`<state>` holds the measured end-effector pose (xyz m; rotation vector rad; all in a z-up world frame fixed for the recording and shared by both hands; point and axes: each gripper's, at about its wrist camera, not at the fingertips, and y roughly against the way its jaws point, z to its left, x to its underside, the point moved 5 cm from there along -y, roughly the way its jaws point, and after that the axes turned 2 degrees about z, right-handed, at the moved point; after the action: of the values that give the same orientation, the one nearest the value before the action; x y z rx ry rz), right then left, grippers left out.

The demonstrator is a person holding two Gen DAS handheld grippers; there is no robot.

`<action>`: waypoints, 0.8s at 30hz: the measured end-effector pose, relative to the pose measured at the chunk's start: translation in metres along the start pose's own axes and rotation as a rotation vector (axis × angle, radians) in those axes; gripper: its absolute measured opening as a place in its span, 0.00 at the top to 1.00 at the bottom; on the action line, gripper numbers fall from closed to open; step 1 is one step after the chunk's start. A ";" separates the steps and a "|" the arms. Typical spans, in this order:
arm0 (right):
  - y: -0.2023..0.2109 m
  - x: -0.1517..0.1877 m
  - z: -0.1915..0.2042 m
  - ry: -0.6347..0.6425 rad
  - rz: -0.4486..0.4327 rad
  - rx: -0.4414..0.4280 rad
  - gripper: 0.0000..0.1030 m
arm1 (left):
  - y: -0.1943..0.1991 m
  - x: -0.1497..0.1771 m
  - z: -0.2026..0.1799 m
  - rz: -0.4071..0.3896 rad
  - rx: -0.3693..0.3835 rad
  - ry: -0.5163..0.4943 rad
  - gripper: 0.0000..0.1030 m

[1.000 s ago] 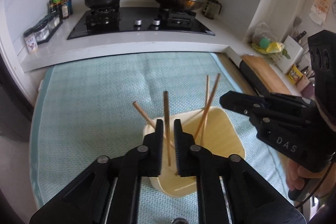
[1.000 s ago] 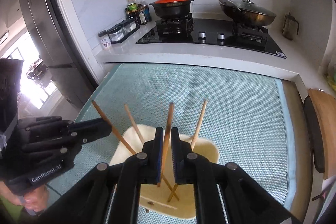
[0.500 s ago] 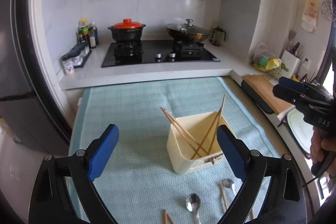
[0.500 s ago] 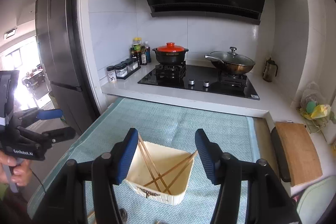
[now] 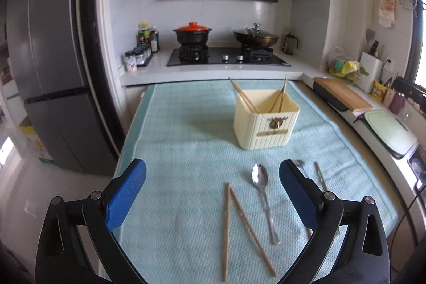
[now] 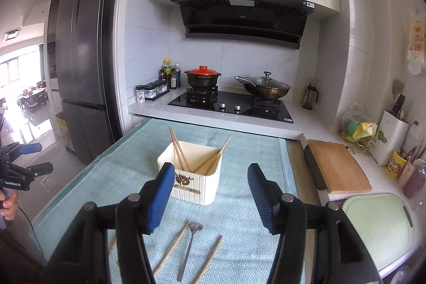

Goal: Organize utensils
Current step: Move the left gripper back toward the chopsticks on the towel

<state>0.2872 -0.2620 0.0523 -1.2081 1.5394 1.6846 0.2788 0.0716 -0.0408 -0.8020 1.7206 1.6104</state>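
Observation:
A cream utensil box (image 5: 266,121) stands on the teal mat (image 5: 181,140) with several wooden chopsticks (image 5: 243,97) leaning inside; it also shows in the right wrist view (image 6: 194,175). Two chopsticks (image 5: 239,225) and a metal spoon (image 5: 262,193) lie on the mat between my left gripper's (image 5: 213,182) wide-open blue pads. A second spoon (image 5: 299,163) and a chopstick (image 5: 319,177) lie behind the right pad. My right gripper (image 6: 211,193) is open and empty, above a spoon (image 6: 190,244) and two chopsticks (image 6: 173,246).
A stove (image 6: 229,104) with a red-lidded pot (image 6: 203,76) and a wok (image 6: 265,88) stands behind the mat. A wooden cutting board (image 6: 338,167) and a green board (image 6: 380,225) lie to the right. A fridge (image 5: 48,71) is on the left.
Both grippers let go of the chopsticks into the box, opened wide, and drew back and up. Loose spoons and chopsticks on the near mat have come into view.

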 end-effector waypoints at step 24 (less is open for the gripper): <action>0.016 0.189 -0.003 -0.183 0.158 0.142 0.44 | -0.023 0.130 0.003 0.112 -0.064 0.066 0.03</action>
<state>0.1900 -0.3000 -0.1062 -0.8553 1.6448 1.7002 0.2181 0.0722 -0.1581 -0.8098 1.7963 1.7395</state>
